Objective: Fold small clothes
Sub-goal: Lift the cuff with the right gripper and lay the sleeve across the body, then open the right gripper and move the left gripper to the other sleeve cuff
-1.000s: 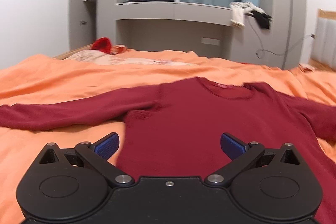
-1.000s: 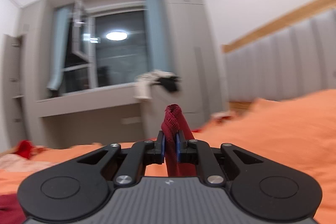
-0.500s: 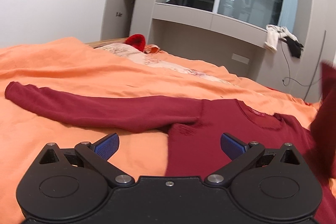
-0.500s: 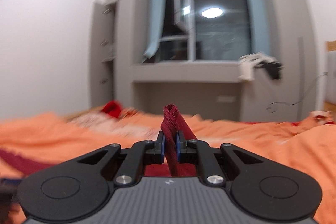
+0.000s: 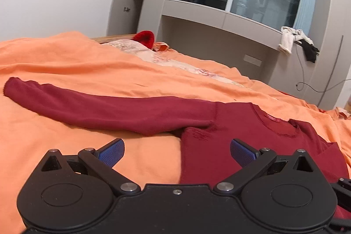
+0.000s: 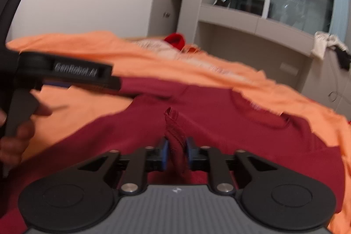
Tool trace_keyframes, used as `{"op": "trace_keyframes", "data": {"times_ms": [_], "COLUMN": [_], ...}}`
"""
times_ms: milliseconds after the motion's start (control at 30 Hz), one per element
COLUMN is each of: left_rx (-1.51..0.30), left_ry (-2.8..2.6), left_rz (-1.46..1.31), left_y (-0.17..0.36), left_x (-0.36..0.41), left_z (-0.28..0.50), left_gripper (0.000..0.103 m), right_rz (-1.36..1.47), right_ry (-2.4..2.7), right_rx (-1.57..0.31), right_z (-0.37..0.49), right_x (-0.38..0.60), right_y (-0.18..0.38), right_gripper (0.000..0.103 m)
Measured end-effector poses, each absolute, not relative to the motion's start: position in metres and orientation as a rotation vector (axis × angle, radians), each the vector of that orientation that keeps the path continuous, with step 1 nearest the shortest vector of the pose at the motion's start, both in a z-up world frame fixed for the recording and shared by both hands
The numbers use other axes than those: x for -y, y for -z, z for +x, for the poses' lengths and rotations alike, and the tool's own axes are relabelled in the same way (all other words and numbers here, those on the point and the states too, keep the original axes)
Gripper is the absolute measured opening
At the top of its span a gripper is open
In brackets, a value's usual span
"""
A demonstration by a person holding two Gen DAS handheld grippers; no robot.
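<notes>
Dark red sweater [image 5: 252,131] lies flat on orange bedspread [image 5: 87,71], one sleeve [image 5: 98,106] stretched out to the left. I read L gripper [image 5: 177,149] jaws wide apart, nothing between, hovering near sweater's left edge. R gripper [image 6: 176,151] jaws opening; folded sleeve cuff [image 6: 174,135] sits between pads, w/ slight gaps visible.

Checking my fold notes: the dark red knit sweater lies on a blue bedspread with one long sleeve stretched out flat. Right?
Not quite: the bedspread is orange, not blue, as the left wrist view shows. The dark red knit sweater does lie on it with one long sleeve stretched out flat.
</notes>
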State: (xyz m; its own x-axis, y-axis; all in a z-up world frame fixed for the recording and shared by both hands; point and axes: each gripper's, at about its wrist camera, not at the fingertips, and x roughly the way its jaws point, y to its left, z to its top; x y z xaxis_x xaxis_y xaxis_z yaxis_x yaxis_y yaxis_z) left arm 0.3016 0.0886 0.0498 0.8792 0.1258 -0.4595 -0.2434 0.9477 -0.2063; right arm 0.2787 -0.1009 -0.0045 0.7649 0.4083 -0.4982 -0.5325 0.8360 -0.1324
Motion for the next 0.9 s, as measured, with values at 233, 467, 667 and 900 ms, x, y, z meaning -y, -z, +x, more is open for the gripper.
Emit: {"op": "trace_keyframes", "data": {"times_ms": [233,467,667,900], "left_rx": [-0.472,-0.526,-0.62,-0.646], "left_ry": [-0.108,0.005,-0.048,-0.053], "left_rz": [-0.237,-0.107,-0.008,-0.022], "left_y": [-0.041,-0.025,-0.009,-0.003], "left_x": [-0.076,-0.04,-0.027,-0.033], "left_z": [0.308,0.32,0.331,0.333], "left_gripper": [0.102,0.103,0.103,0.103], "right_rz": [-0.179,-0.094,0.066,-0.138], "right_ry": [-0.548,-0.375,-0.206,-0.034], "right_rx": [-0.51,-0.457,-0.433,-0.499], "right_z": [0.249,0.235,0.245,0.268], "right_x": [0.154,0.241,0.315,0.34], "right_y": [-0.012,-0.035,-0.037,-0.003], "right_gripper": [0.087,0.101,0.102,0.097]}}
